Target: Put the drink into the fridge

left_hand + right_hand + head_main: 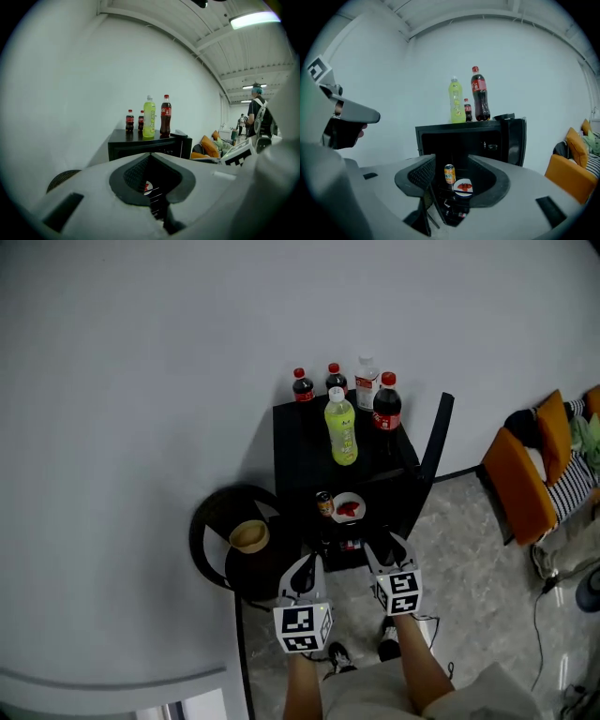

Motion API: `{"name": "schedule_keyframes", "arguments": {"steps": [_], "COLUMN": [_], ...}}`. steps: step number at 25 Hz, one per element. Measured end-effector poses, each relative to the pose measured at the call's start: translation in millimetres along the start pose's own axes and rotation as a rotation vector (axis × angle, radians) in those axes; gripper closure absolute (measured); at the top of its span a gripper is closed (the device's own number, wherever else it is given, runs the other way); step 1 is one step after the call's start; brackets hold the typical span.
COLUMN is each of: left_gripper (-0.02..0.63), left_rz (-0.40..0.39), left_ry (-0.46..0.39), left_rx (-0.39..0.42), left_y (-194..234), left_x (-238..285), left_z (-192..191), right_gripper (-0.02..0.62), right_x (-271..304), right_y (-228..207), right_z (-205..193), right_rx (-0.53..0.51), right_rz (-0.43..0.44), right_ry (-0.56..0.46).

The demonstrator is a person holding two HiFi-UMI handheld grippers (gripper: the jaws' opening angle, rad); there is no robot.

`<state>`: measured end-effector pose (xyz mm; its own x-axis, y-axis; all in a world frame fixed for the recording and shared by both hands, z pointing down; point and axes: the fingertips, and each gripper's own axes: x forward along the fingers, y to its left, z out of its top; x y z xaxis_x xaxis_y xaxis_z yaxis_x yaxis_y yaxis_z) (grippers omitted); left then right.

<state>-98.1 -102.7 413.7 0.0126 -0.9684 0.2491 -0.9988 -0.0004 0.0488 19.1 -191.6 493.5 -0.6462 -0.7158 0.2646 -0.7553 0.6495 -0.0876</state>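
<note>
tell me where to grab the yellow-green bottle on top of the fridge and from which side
Take the yellow-green bottle around its straight middle, coming level from the front of the fridge. It stands upright nearest the front edge, with the tall cola bottle close on its right and smaller bottles behind, so the front is the free side.

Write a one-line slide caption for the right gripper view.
Empty right gripper faces an open black fridge: can and plate inside, bottles on top.
</note>
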Motion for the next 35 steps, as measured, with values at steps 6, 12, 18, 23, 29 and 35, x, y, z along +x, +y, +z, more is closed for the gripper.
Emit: {"name": "schedule_keyframes", "arguments": {"steps": [6,12,18,23,29,35], "left_gripper": [0.597,0.597,0.597,0.597,0.597,0.597], "left_rz": [-0.092,-0.126,-0.14,-0.172,-0.169,-0.154], "left_ry": [-0.014,-0.024,-0.032,-0.042,-0.099,-0.065], "left_rx": [-0.017,-0.011,-0.011,-0.038,-0.054,0.022], "left_y": [-3,13,29,32,43,65], "left_x": [-28,-58,-68,-64,-42,8], "left_z": [-8,-17,-18,-12,12,25], "right_gripper": [0.48,0.588,0.588,0.588,0.588,0.586], "right_x": [-42,-69,-70,-65,-43,18], "right_y": [31,49,71,73,58,38], "right_z": [1,1,10,21,64,110], "right_rx": [0.022,0.054,0.03,0.033,0.044,0.027], "right_rz": [-0.071,-0.166,-0.14,-0.131,-0.163,-0.139], "right_ry": [-0.054,-0.068,-0.068,-0.077,-0.142,-0.188]}}
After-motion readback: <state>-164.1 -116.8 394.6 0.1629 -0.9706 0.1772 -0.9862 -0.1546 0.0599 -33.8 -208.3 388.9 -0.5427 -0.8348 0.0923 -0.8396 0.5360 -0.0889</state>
